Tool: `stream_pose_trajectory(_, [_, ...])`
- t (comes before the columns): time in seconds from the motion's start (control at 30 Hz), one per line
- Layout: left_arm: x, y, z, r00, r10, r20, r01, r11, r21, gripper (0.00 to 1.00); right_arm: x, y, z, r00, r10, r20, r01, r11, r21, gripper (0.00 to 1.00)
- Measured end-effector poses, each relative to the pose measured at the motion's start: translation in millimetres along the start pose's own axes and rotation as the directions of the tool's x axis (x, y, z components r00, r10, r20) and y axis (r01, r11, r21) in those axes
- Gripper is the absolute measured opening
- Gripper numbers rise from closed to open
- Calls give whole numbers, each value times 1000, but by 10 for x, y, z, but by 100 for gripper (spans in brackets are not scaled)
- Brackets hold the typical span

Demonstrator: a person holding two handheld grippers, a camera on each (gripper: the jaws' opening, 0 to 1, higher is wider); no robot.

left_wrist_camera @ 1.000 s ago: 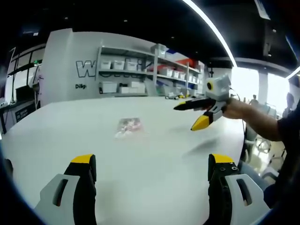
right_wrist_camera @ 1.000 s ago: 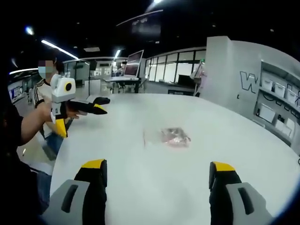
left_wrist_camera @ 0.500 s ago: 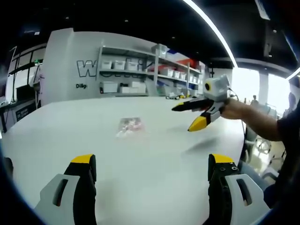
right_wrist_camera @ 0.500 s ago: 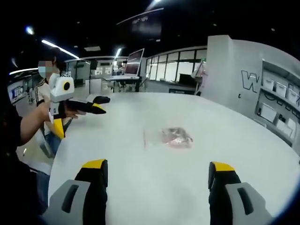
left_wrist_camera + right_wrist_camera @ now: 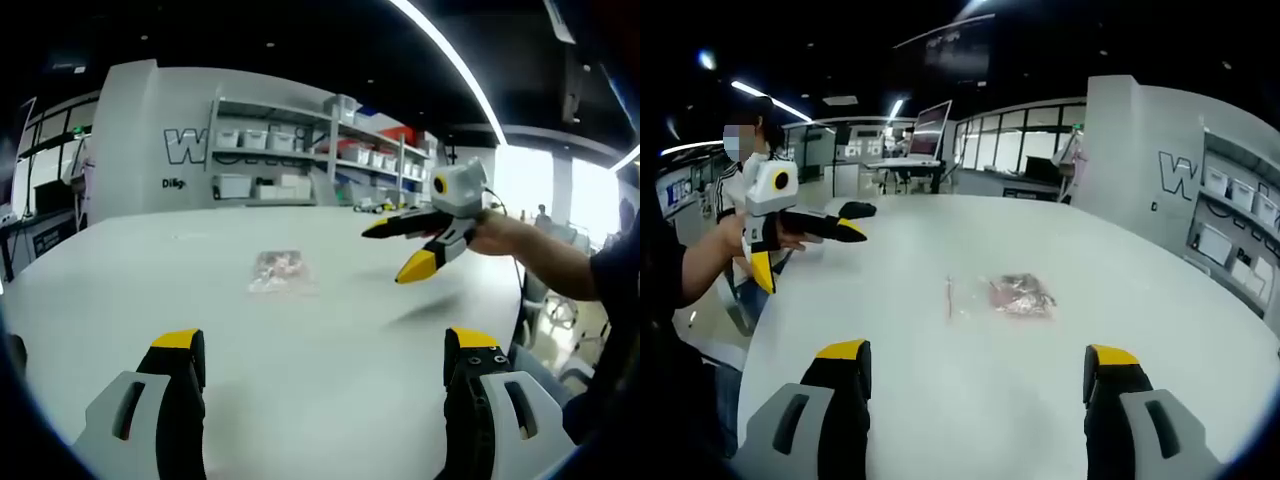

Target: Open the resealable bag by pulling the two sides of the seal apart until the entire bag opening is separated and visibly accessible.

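The clear resealable bag (image 5: 281,271) (image 5: 1002,296) lay flat and sealed mid-tabletop (image 5: 330,340) (image 5: 970,380), pinkish contents inside. The left claw (image 5: 325,350) (image 5: 852,221) and right claw (image 5: 978,362) (image 5: 395,250) were both spread wide, empty, well apart from it.

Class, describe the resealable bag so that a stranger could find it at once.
Start at the large white table. Near its middle lies the resealable bag, flat, clear, with pinkish contents. It is the one item on the tabletop, with both open grippers held apart from it.
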State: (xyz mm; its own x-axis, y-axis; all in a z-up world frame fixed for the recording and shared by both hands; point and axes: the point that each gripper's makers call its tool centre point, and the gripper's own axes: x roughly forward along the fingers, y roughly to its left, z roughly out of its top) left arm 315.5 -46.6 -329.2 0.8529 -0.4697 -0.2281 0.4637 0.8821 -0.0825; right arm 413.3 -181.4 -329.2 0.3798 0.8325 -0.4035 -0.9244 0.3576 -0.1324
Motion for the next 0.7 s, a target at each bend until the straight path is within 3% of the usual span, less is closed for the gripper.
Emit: stream_pose_trajectory(0.7, [17,2,22,1000,-4,4,4,1000,-1,99,95,2,28,1000,16,4,-16,1000,3,87])
